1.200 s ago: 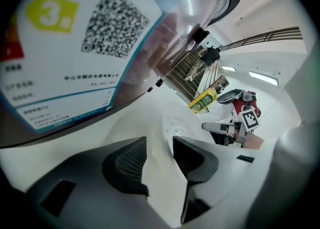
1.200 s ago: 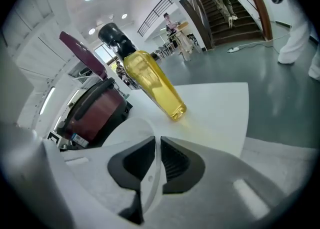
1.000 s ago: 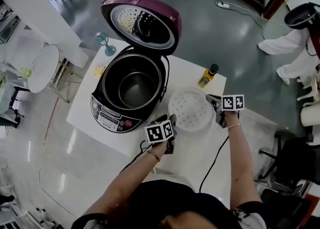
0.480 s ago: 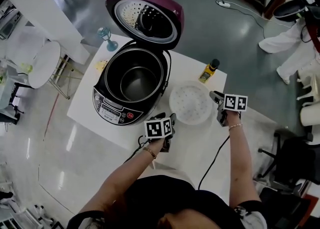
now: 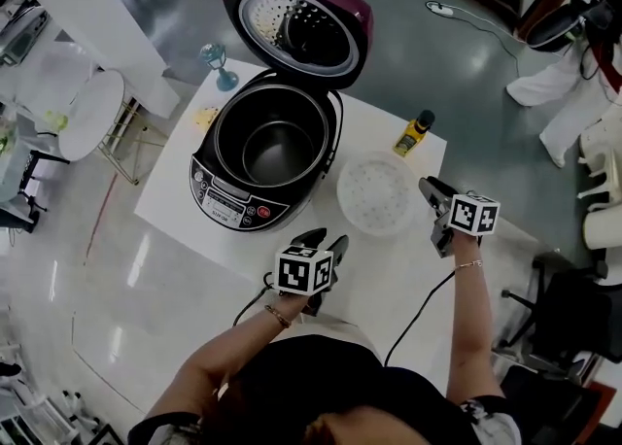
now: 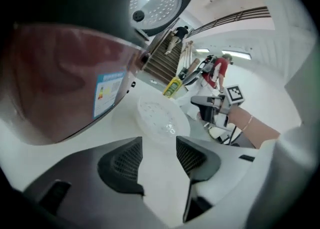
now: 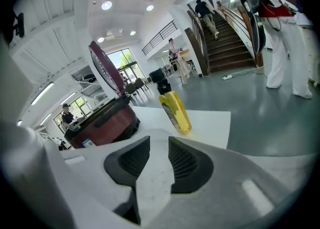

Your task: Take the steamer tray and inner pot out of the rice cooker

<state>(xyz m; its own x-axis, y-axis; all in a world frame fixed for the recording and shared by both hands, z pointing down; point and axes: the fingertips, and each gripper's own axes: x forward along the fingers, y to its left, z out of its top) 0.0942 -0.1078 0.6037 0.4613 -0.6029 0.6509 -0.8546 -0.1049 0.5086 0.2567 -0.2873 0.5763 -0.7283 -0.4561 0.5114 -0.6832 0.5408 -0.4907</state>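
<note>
The maroon rice cooker (image 5: 225, 202) stands on the white table (image 5: 185, 195) with its lid (image 5: 296, 30) raised. The dark inner pot (image 5: 277, 147) sits inside it. The white perforated steamer tray (image 5: 377, 190) lies on the table to the cooker's right, also seen from the left gripper view as the tray (image 6: 160, 120). My left gripper (image 5: 324, 239) hovers at the tray's near left and my right gripper (image 5: 429, 186) at its right edge. Both jaws have just been opening, with nothing between them: left gripper (image 6: 159, 148), right gripper (image 7: 159, 150).
A yellow bottle (image 5: 413, 134) stands behind the tray near the table's far edge. A teal glass (image 5: 216, 66) stands by the far left corner. Power cords trail from both grippers over the table's near edge. A person in white stands on the floor at the right.
Both grippers have lifted and drawn back from the steamer tray's rim. The tray stays on the table beside the cooker.
</note>
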